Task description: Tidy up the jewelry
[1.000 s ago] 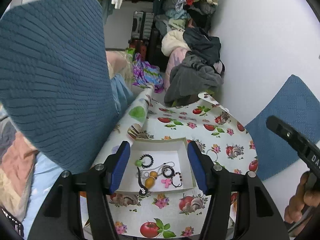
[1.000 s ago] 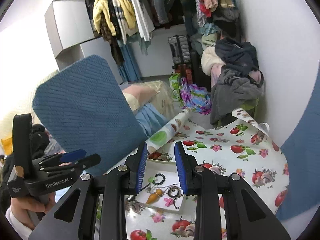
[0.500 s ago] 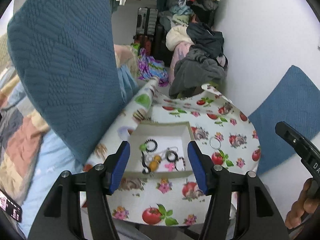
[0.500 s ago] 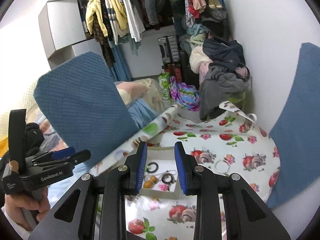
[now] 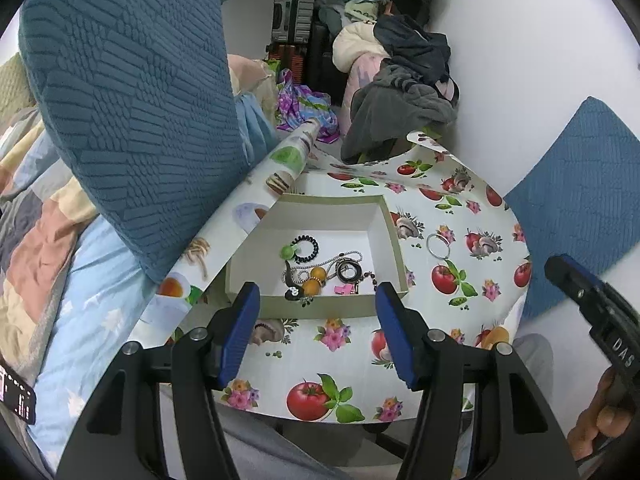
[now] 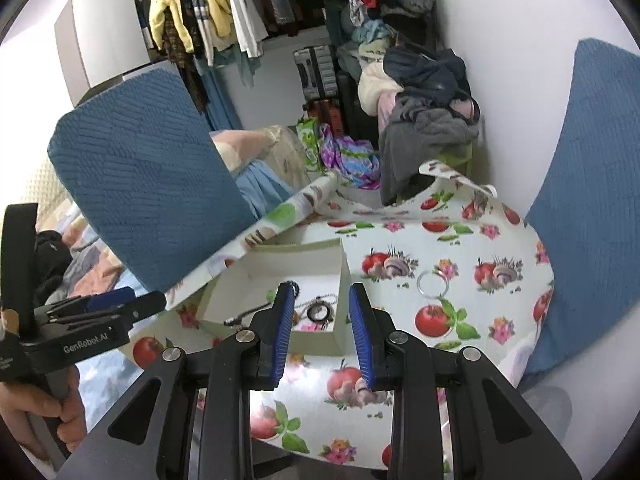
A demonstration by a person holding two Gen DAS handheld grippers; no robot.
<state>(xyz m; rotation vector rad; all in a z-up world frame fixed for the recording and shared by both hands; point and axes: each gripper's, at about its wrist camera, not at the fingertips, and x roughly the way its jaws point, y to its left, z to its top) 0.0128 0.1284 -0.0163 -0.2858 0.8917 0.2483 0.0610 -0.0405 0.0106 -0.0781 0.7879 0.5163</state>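
Note:
A shallow white box [image 5: 390, 232] [image 6: 343, 276] sits on a small table with a fruit-print cloth [image 5: 460, 280] [image 6: 480, 304]. It holds several jewelry pieces: a black beaded bracelet [image 5: 307, 249], orange beads [image 5: 314, 280], a chain with a round pendant [image 5: 348, 271] [image 6: 319, 311]. A silver ring [image 5: 438, 245] [image 6: 432, 284] lies on the cloth right of the box. My left gripper [image 5: 316, 328] is open and empty, above the table's near edge before the box. My right gripper [image 6: 320, 336] is open and empty, over the box's near right corner.
A large blue cushion [image 5: 132, 92] [image 6: 148, 176] leans left of the table. Another blue cushion [image 5: 576, 200] [image 6: 592, 200] stands against the right wall. A heap of clothes [image 5: 404, 92] sits behind the table. A bed with a light blue cover [image 5: 80, 280] lies at the left.
Both grippers have pulled back and risen, so more of the table shows. The right gripper's fingers have spread a little wider. The jewelry has not moved.

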